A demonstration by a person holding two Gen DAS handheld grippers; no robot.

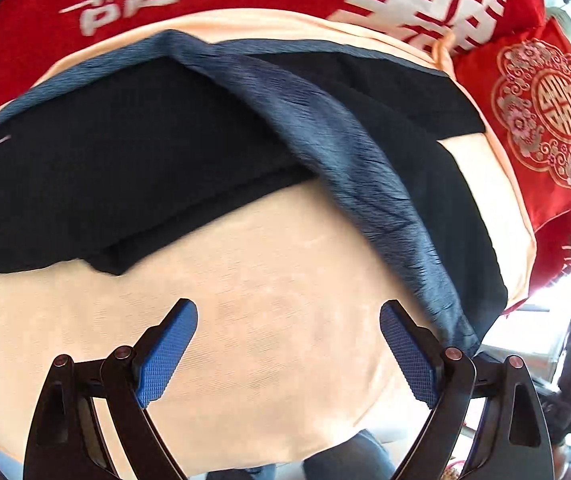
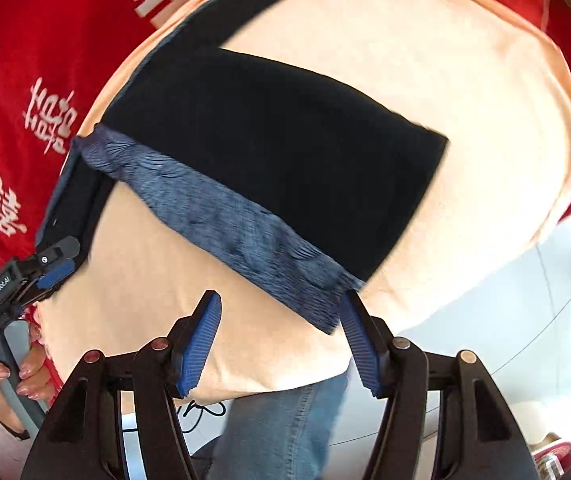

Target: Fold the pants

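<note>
Right wrist: one pants (image 2: 285,152); two tongs, right tongs (image 2: 281,316) and left tongs (image 1: 288,322), spread wide, empty.

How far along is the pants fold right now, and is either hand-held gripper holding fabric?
Done: the dark pants lie on the peach sheet with the legs apparently doubled, the blue-grey waistband nearest.
In hand: nothing. The left hand-held gripper and the right hand-held gripper are both open; the right sits at the waistband's end.
Left: probably one or more folds across the length.
</note>
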